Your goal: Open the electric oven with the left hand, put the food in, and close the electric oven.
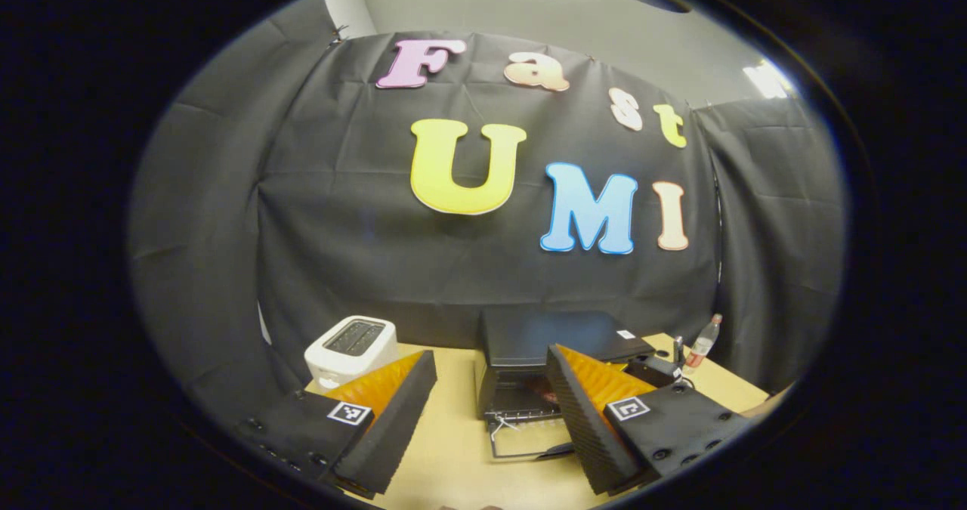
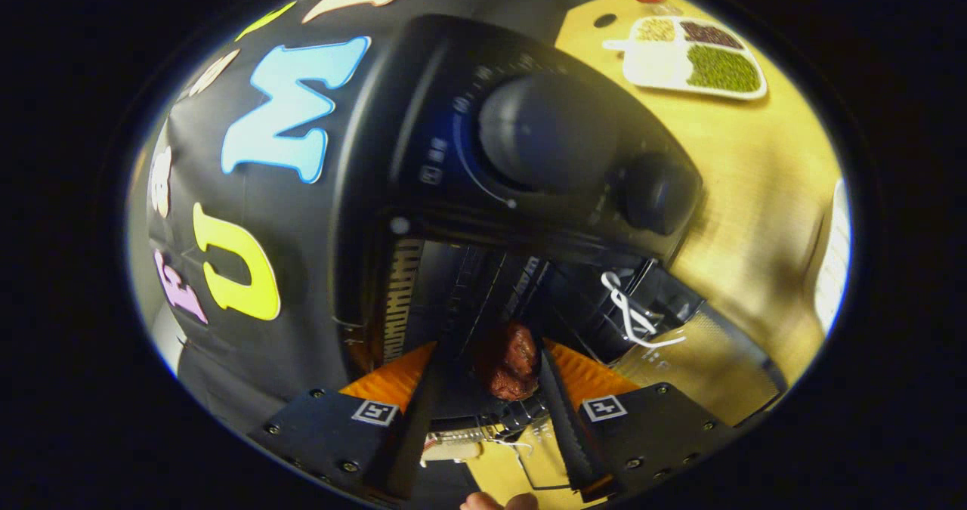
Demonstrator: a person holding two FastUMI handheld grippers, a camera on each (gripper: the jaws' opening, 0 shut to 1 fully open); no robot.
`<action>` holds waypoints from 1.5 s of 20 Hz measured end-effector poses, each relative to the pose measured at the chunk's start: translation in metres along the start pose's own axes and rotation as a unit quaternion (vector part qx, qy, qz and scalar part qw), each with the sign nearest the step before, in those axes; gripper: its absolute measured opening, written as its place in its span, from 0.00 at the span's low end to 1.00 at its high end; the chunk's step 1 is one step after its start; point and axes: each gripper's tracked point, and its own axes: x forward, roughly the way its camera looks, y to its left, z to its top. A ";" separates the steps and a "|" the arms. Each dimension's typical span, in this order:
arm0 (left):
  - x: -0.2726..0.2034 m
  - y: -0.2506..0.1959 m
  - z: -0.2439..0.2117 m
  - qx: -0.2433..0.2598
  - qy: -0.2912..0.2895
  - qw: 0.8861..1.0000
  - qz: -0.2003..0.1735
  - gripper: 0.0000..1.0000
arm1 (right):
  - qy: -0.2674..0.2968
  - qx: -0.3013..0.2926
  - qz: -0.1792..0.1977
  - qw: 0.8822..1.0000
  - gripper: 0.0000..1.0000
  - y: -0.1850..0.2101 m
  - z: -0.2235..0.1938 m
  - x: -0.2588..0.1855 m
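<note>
Worktop (image 1: 453,449) of pale wood, with a white toaster (image 1: 351,347) at the back left. Black electric oven (image 1: 551,359) in the middle, door down, a white string (image 2: 631,313) on its handle. Bottle (image 1: 702,341) standing behind on the right. Divided tray (image 2: 695,60) of beans lying near the oven's 2 knobs (image 2: 544,132). Left hand-held gripper (image 1: 491,412) wide open, holding nothing, hanging above the worktop in front of the oven. Right hand-held gripper (image 2: 487,389) reaching into the oven mouth, fingers close beside the brown food (image 2: 511,360); cannot tell if pressing on it.
</note>
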 end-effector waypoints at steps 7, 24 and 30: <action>0.008 -0.020 -0.001 -0.005 -0.008 1.000 -0.003 1.00 | -0.027 -0.193 -0.047 0.980 0.74 -0.007 0.021 -0.081; 0.007 -0.130 -0.042 0.018 0.013 0.999 -0.035 1.00 | -0.257 -0.505 0.028 0.824 0.74 0.156 0.130 -0.320; 0.018 -0.158 -0.093 0.021 0.065 0.996 -0.049 0.98 | -0.291 -0.520 0.021 0.803 0.84 0.165 0.147 -0.358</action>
